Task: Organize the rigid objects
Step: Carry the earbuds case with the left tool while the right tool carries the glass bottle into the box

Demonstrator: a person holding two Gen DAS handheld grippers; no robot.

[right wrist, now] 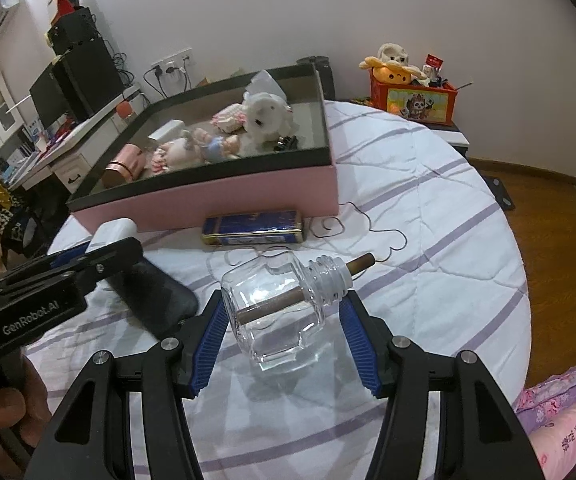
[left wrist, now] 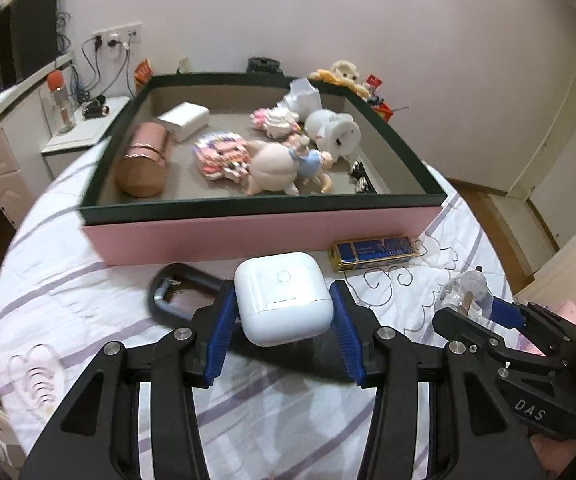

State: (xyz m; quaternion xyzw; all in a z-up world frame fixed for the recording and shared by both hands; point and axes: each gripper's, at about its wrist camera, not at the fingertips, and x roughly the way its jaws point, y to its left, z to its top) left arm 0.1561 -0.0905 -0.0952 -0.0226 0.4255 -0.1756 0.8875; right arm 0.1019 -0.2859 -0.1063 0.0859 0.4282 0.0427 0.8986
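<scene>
My left gripper (left wrist: 283, 304) is shut on a white earbud case (left wrist: 283, 296) and holds it just above the bedcover, in front of the pink box (left wrist: 255, 236). My right gripper (right wrist: 283, 316) is shut on a clear glass bottle (right wrist: 275, 308) with a brown stick through its neck, held above the bed. The box holds several figurines (left wrist: 283, 164), a pink cylinder (left wrist: 143, 160), a white block (left wrist: 183, 120) and black clips (left wrist: 358, 178). A blue and gold tin (left wrist: 376, 252) lies against the box front; it also shows in the right wrist view (right wrist: 253, 226).
A black handled tool (left wrist: 179, 292) lies on the striped bedcover under my left gripper. A desk with monitors (right wrist: 75, 80) stands at the left. A red toy box with plush toys (right wrist: 412, 100) stands at the back right. Wooden floor (right wrist: 548, 232) lies right of the bed.
</scene>
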